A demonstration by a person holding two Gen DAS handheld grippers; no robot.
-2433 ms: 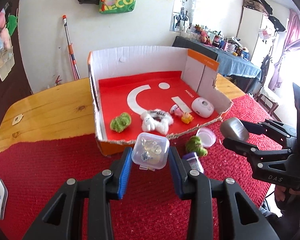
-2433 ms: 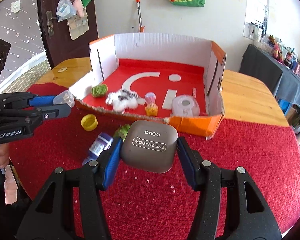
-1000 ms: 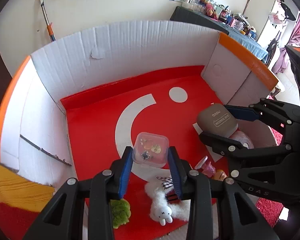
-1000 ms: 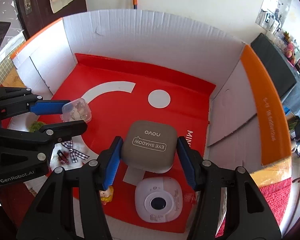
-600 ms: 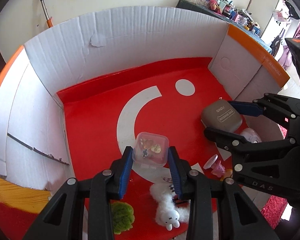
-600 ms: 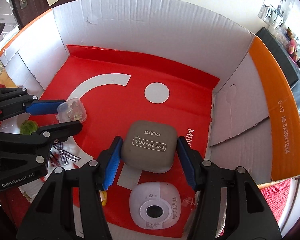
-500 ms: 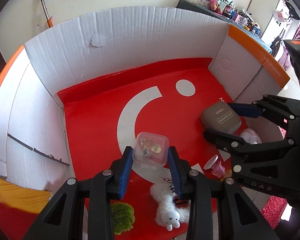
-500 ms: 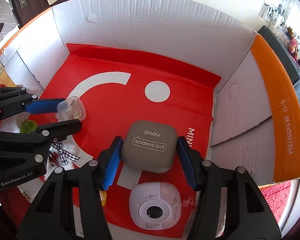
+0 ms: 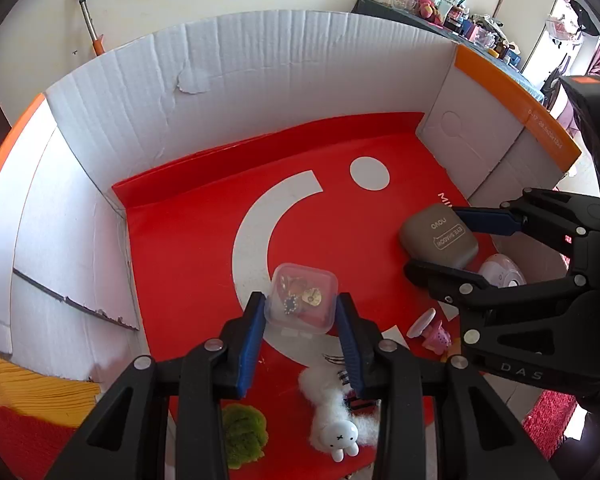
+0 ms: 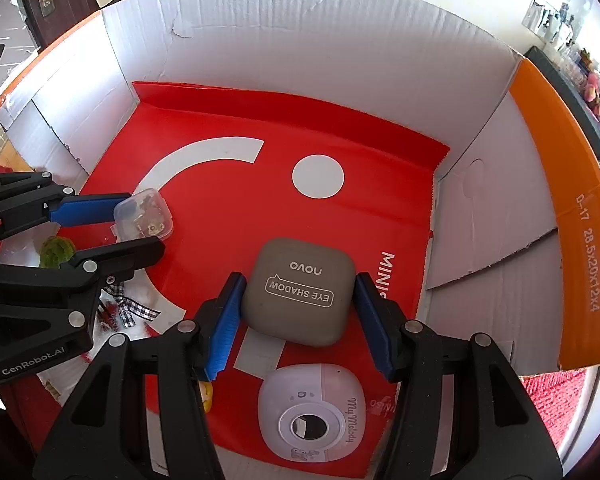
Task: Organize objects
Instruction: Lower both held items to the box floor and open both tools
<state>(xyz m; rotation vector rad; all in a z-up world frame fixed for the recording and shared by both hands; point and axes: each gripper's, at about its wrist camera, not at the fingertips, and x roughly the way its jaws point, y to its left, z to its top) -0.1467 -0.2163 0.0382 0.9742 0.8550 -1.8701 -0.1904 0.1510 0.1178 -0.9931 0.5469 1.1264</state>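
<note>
While both grippers hung inside the cardboard box [image 9: 260,80], the nearest things on its glossy red floor were soft ones: a shaggy green tuft [image 9: 242,434] at 7 o'clock in the left wrist view and a fluffy white rabbit toy [image 9: 340,420] at 6 o'clock. The left gripper [image 9: 302,320] stood narrowly parted, its ribbed blue pads clamped on a clear, square plastic case [image 9: 302,298] with rounded corners, small trinkets visible inside; whether the case touched the floor could not be told. In the right wrist view a smooth, rounded pale-pink camera [image 10: 312,416] lay at 6 o'clock. Just beyond it the right gripper [image 10: 298,312], parted somewhat wider, gripped a matte taupe compact [image 10: 300,290], a rounded square lettered "EYE SHADOW". Farther off, a white arc and dot were printed on the floor, and corrugated white walls with orange edging rose at 12 o'clock.
</note>
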